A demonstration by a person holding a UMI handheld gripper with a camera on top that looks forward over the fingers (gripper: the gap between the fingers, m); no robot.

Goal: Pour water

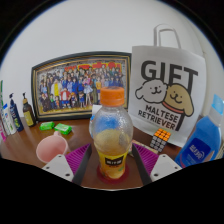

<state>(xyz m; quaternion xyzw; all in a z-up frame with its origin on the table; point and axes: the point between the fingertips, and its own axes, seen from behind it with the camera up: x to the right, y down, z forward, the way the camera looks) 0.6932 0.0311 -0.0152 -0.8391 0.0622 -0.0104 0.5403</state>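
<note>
Bottle (111,133): orange cap, yellow liquid low inside, upright on the table (25,146), between my fingers (78,160). My gripper (112,166) looks closed on it, pads touching both sides. Cup (52,149): pink, left of the bottle, just beside it. Cube (160,138): right of the bottle. Bag (166,92): white, behind the bottle, to its right. Photo (80,84): framed, behind the bottle, to its left.

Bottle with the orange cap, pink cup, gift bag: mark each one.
bottle (111,138), gripper view, on its clear body between the fingers.
pink cup (51,149), gripper view, on its rim, left of the bottle.
gift bag (166,92), gripper view, on its white printed front, behind the bottle.
</note>
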